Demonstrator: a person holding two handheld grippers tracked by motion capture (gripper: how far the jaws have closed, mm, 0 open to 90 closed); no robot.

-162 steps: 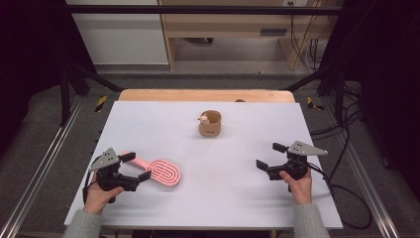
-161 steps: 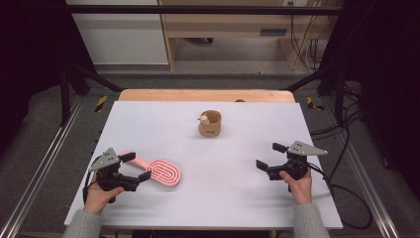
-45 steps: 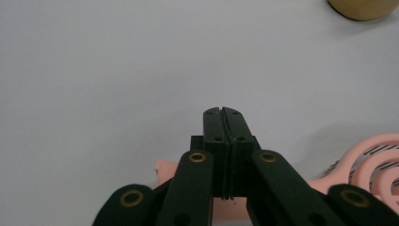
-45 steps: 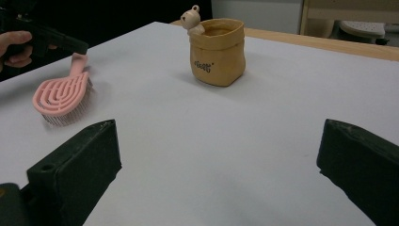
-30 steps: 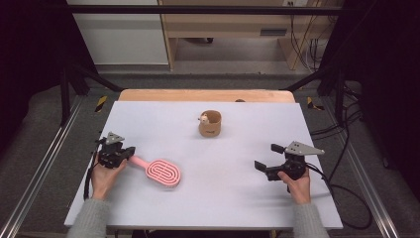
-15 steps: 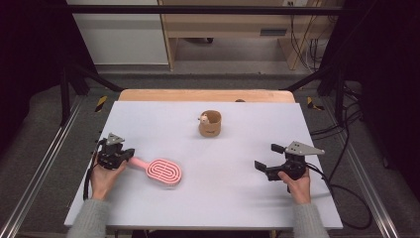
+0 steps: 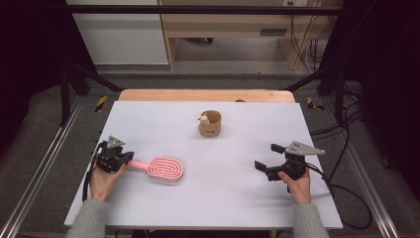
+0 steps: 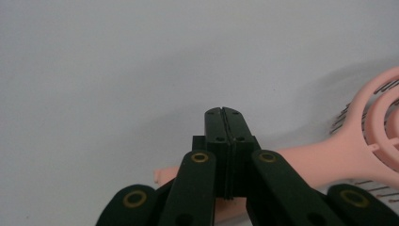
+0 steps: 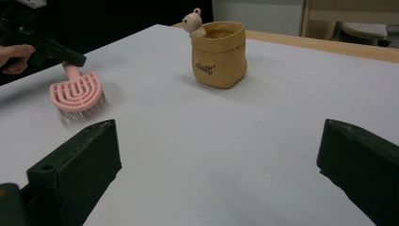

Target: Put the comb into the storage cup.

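I grip the pink brush by its handle, low on the desk's left.

My left gripper is clenched on it; my right gripper gapes, holding nothing. Farther off stands a tan pouch, well apart; my jaws hide part of the handle.

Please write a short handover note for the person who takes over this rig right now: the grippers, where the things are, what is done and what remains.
Left gripper: jaws closed on the handle of the pink hairbrush, whose head is at the table surface, bristles down.
Right gripper: open, empty, low over the table's right side.
Tan pouch: upright near the far middle, open top, small bear figure at its rim.
Done: brush gripped.
Left: probably carry the brush to the pouch; the right gripper could steady the pouch.
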